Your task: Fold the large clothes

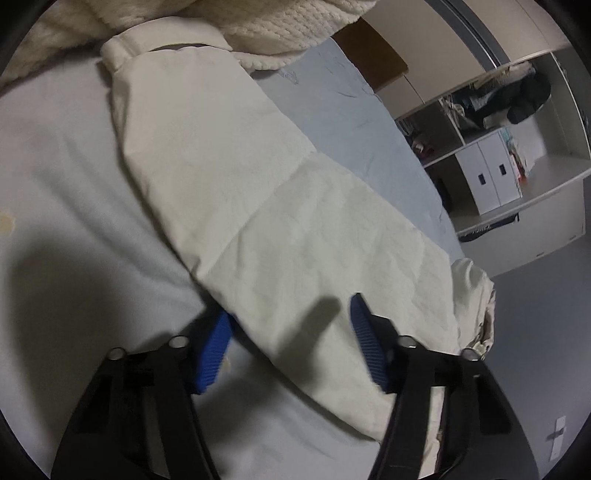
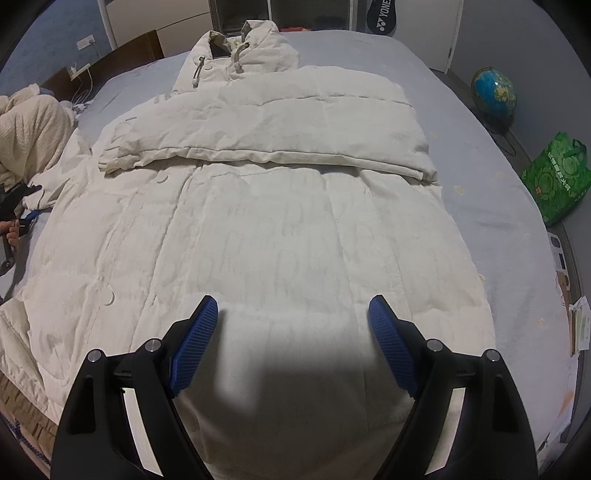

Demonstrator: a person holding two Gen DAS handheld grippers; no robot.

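A cream padded coat (image 2: 280, 229) lies flat on the pale blue bed sheet (image 2: 480, 184), hood (image 2: 243, 51) at the far end. One sleeve (image 2: 280, 129) is folded across the chest. The other sleeve (image 1: 258, 184) stretches out over the sheet, cuff (image 1: 118, 55) far away. My left gripper (image 1: 290, 308) straddles this sleeve near the shoulder: one blue pad (image 1: 218, 343) sits at the sleeve's edge by the sheet, the other rests over the fabric, and no pinch shows. My right gripper (image 2: 293, 301) hovers open above the coat's lower body, nothing between its fingers.
A cream knitted blanket (image 1: 277, 26) is bunched at the head of the bed beside the cuff. Open shelves with white boxes (image 1: 491, 177) stand beyond the bed's edge. A globe (image 2: 495, 92) and a green bag (image 2: 557, 177) sit on the floor to the right.
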